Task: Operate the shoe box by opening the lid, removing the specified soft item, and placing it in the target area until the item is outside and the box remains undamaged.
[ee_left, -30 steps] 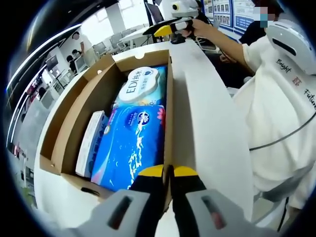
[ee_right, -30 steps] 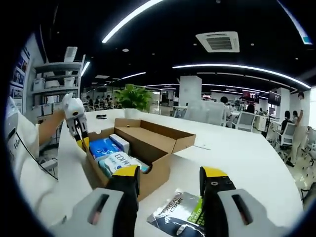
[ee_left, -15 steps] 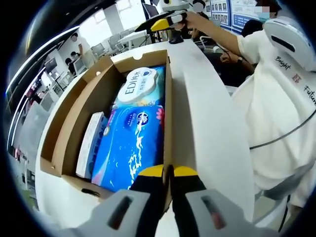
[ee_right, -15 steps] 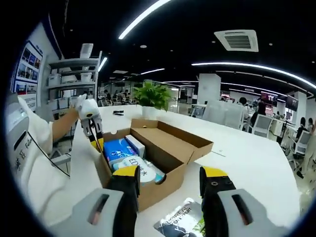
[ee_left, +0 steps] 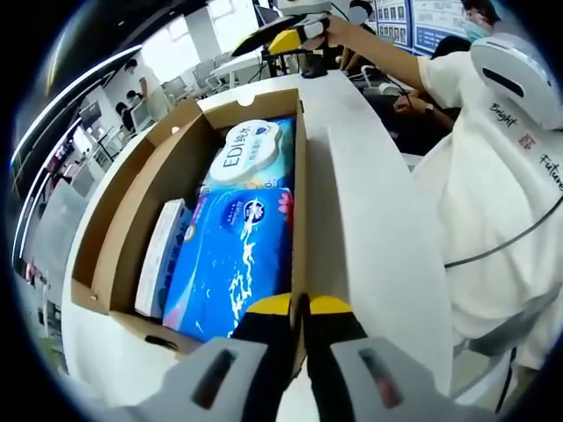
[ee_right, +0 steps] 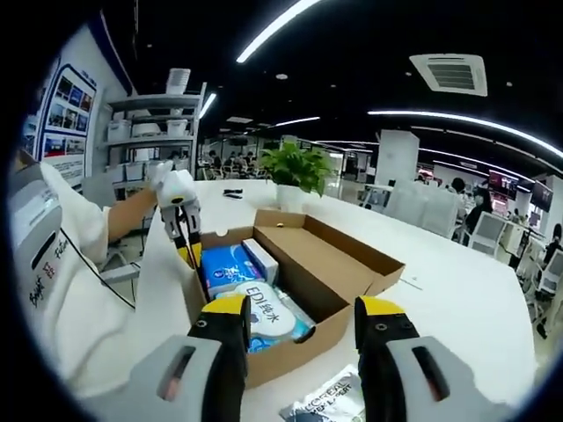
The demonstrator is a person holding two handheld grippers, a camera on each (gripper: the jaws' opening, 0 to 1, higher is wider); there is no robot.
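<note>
The cardboard shoe box [ee_left: 123,229] lies with its lid folded back on the white table [ee_left: 369,229]. Inside it are a soft blue tissue pack [ee_left: 233,259], a round-labelled "EDI" wipes pack [ee_left: 251,149] beyond it, and a slim white box [ee_left: 160,255] along the far wall. My left gripper [ee_left: 299,308] is shut on the near side wall of the box at its corner. From the right gripper view, the left gripper [ee_right: 186,246] pinches that wall of the box [ee_right: 352,264]. My right gripper [ee_right: 303,309] is open above the box's end, holding nothing, and appears as the right gripper [ee_left: 286,40] in the air.
A printed packet [ee_right: 321,406] lies on the table in front of the box. A person in a white shirt [ee_left: 493,176] stands close along the table's edge. A potted plant [ee_right: 299,171] stands behind the box; shelves and desks fill the room.
The right gripper has risen slightly and shifted, so the box sits more central in its view. The left gripper's hold on the box wall is unchanged.
</note>
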